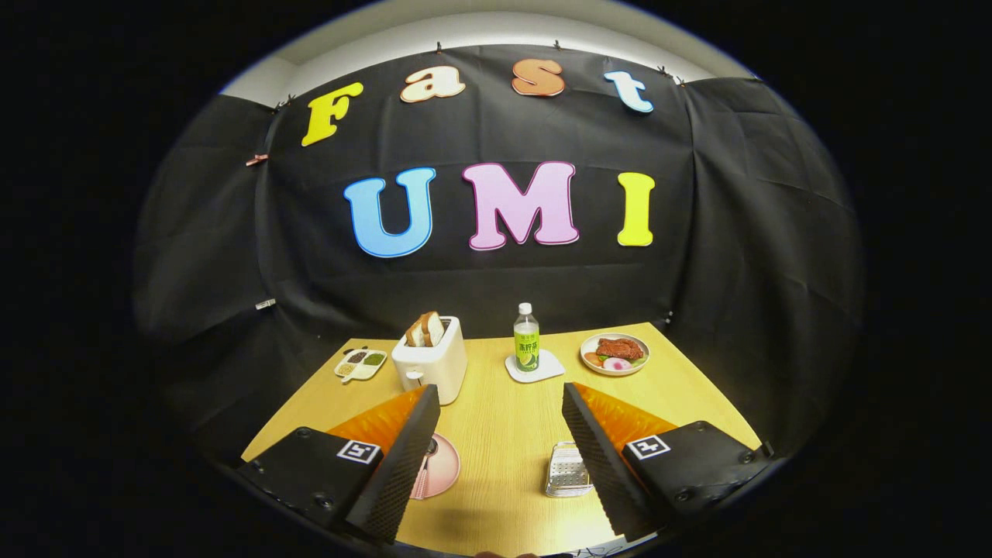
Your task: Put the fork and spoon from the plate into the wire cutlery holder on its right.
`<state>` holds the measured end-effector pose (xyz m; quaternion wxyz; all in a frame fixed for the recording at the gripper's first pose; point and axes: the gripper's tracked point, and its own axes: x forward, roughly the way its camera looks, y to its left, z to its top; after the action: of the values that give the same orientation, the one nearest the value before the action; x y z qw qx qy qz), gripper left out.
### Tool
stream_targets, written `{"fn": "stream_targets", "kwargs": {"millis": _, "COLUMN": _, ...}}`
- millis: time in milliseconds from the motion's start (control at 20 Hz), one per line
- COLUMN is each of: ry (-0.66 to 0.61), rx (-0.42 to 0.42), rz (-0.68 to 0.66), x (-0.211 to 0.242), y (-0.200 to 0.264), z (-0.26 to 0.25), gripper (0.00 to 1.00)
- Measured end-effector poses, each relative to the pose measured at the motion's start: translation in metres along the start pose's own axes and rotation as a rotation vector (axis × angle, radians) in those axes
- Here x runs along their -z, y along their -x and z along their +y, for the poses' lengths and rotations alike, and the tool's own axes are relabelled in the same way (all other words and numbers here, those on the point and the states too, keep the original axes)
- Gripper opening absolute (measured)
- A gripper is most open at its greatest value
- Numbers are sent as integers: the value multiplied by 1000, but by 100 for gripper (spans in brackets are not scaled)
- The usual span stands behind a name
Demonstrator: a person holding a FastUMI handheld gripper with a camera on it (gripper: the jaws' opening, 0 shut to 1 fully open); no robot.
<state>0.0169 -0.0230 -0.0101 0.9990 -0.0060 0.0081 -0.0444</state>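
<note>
Nothing moved yet, we judged; gripper (500,434) hung above table (504,434), jaws wide apart, empty; cutlery, probably fork and spoon, lay on plate (443,465) behind left finger; wire cutlery holder (567,470) by right finger.

Pink plate (443,465), silver wire cutlery holder (566,470), white toaster (431,363), green-labelled bottle (526,339), light wood-grain table (504,434)

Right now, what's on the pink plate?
On the pink plate a pink handle and a spoon show beside the left finger; the finger covers the rest. The tongs hang open above the table.
</note>
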Motion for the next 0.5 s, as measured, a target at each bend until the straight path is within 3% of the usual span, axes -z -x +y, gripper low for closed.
{"fn": "stream_targets", "kwargs": {"millis": 500, "ry": 122, "rx": -137, "rz": 261, "x": 79, "y": -58, "z": 67, "gripper": 99}}
